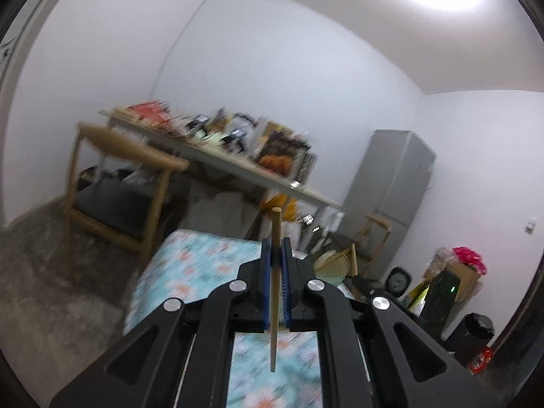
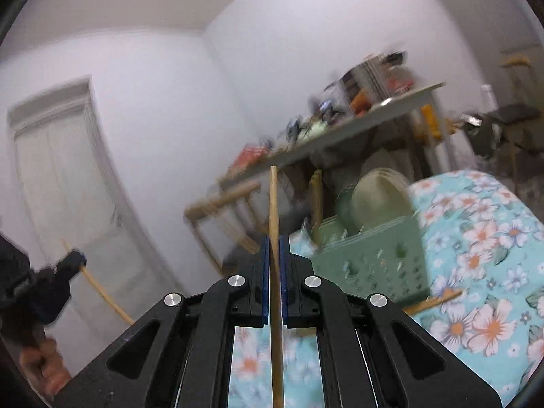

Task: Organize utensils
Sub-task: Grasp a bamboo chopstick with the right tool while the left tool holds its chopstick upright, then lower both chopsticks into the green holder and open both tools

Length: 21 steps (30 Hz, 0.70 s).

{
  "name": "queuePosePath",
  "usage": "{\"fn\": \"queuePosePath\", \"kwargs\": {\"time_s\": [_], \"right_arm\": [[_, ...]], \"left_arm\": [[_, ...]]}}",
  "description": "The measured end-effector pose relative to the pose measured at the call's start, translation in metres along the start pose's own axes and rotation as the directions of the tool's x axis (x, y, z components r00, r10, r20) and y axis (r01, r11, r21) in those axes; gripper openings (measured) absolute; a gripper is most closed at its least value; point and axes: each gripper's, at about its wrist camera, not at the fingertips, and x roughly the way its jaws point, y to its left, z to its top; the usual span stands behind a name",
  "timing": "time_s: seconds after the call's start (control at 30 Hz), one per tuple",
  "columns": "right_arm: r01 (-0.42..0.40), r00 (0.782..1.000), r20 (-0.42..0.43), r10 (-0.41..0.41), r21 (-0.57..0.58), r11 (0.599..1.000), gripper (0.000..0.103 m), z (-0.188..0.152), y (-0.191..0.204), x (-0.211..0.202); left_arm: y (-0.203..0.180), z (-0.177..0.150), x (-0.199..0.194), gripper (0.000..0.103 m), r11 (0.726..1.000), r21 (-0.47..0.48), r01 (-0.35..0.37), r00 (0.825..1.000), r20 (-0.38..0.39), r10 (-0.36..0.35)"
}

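My left gripper (image 1: 276,243) is shut on a wooden chopstick (image 1: 274,272) that runs lengthwise between the blue pads, its thick end poking out ahead above the floral cloth (image 1: 190,265). My right gripper (image 2: 274,239) is shut on a second wooden chopstick (image 2: 273,200), also lengthwise, its end reaching well past the fingertips. In the right wrist view the left gripper (image 2: 76,258) shows at the far left, held by a hand (image 2: 37,363), with its chopstick (image 2: 105,297) slanting down. A third chopstick (image 2: 431,301) lies on the cloth in front of the green dish rack (image 2: 374,258).
The green rack holds pale plates (image 2: 377,197) and stands on the floral-clothed table (image 2: 482,238). Behind are a cluttered long table (image 1: 217,156), a wooden chair (image 1: 115,183), a grey fridge (image 1: 391,187), a white door (image 2: 68,176), and bins and bags (image 1: 452,278) on the floor. Both views are motion-blurred.
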Motion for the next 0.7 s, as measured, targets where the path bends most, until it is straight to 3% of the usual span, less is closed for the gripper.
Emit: {"fn": "queuePosePath", "kwargs": {"time_s": [0.13, 0.3, 0.4, 0.47, 0.7], "right_arm": [[0.004, 0.994, 0.105, -0.01, 0.053, 0.999, 0.004, 0.02, -0.012, -0.003], [-0.003, 0.984, 0.177, -0.015, 0.1, 0.995, 0.004, 0.037, -0.024, -0.008], [-0.001, 0.982, 0.189, -0.022, 0.117, 0.993, 0.004, 0.039, -0.031, -0.006], [-0.025, 0.984, 0.177, 0.004, 0.117, 0.993, 0.004, 0.035, -0.034, -0.003], [-0.031, 0.987, 0.16, 0.008, 0.143, 0.989, 0.004, 0.021, -0.056, -0.007]], "left_arm": [[-0.038, 0.028, 0.032, 0.005, 0.999, 0.053, 0.004, 0.998, 0.067, -0.008], [-0.082, 0.049, 0.078, 0.005, 0.979, 0.189, -0.08, 0.99, 0.129, 0.056], [-0.098, 0.043, 0.114, 0.005, 0.947, 0.274, -0.169, 0.981, 0.141, 0.135], [-0.102, 0.032, 0.141, 0.005, 0.923, 0.321, -0.21, 0.976, 0.123, 0.179], [-0.079, -0.008, 0.201, 0.005, 0.922, 0.322, -0.216, 0.974, 0.005, 0.227]]}}
